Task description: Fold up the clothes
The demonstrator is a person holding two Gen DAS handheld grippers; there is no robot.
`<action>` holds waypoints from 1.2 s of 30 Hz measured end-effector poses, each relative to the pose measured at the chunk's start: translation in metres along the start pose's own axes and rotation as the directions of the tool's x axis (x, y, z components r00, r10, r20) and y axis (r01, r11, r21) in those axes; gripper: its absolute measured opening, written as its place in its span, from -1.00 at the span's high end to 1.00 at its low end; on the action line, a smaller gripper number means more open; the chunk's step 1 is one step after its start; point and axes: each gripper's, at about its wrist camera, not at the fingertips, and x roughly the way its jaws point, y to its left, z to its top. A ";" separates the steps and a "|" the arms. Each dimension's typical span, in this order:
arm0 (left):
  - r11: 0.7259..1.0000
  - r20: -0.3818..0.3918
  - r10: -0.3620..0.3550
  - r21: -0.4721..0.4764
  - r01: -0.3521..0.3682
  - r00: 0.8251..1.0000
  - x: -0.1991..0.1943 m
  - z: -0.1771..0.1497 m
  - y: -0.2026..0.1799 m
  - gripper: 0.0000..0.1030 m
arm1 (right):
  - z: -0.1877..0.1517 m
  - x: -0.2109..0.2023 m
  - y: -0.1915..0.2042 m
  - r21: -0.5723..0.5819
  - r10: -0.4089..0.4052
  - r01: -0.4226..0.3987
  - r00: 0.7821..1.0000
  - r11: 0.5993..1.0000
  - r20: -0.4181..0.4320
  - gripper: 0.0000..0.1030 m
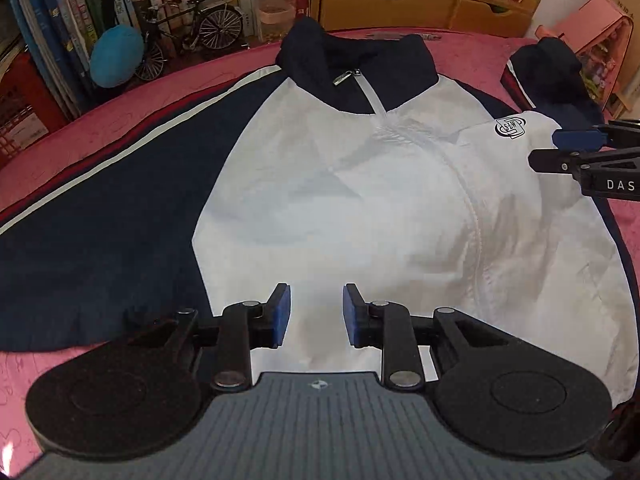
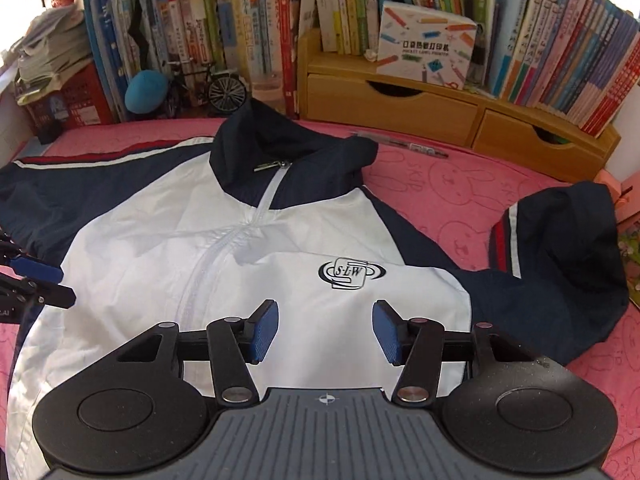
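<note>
A white and navy zip jacket (image 1: pixel 360 200) lies face up on the pink cloth, collar toward the bookshelf; it also shows in the right wrist view (image 2: pixel 192 248). Its left sleeve (image 1: pixel 100 208) lies spread flat. Its right sleeve (image 2: pixel 560 264) is bunched and folded at the right. My left gripper (image 1: pixel 316 316) is open and empty over the white lower front. My right gripper (image 2: pixel 325 330) is open and empty over the chest near the logo (image 2: pixel 352 273). Each gripper shows at the edge of the other's view, the right one (image 1: pixel 544 148) and the left one (image 2: pixel 66 284).
The pink cloth (image 2: pixel 440 184) covers the surface. A wooden drawer unit (image 2: pixel 400 112), rows of books, a model bicycle (image 1: pixel 192 32) and a blue ball (image 1: pixel 116 56) stand along the back edge. A pen (image 2: pixel 400 144) lies behind the collar. A pink box (image 1: pixel 592 24) is at the right.
</note>
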 end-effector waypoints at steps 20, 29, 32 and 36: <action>0.992 -0.141 0.090 -0.080 -0.102 0.986 0.040 0.003 -0.009 -0.05 | 0.045 0.049 -0.054 -0.056 -0.096 0.099 0.993 0.993 0.065 -0.66; 0.985 -0.156 0.095 -0.126 -0.115 0.983 0.044 0.005 -0.001 -0.34 | 0.103 0.135 -0.041 -0.036 0.069 -0.070 0.998 0.997 -0.009 -0.33; 0.986 -0.153 0.090 -0.128 -0.110 0.984 0.044 0.005 0.001 -0.38 | 0.113 0.150 -0.030 -0.067 0.100 -0.101 0.995 0.993 -0.021 0.47; 0.987 -0.153 0.087 -0.122 -0.106 0.984 0.045 0.006 0.003 -0.42 | 0.129 0.160 -0.027 -0.059 0.109 -0.107 0.994 0.992 0.021 0.66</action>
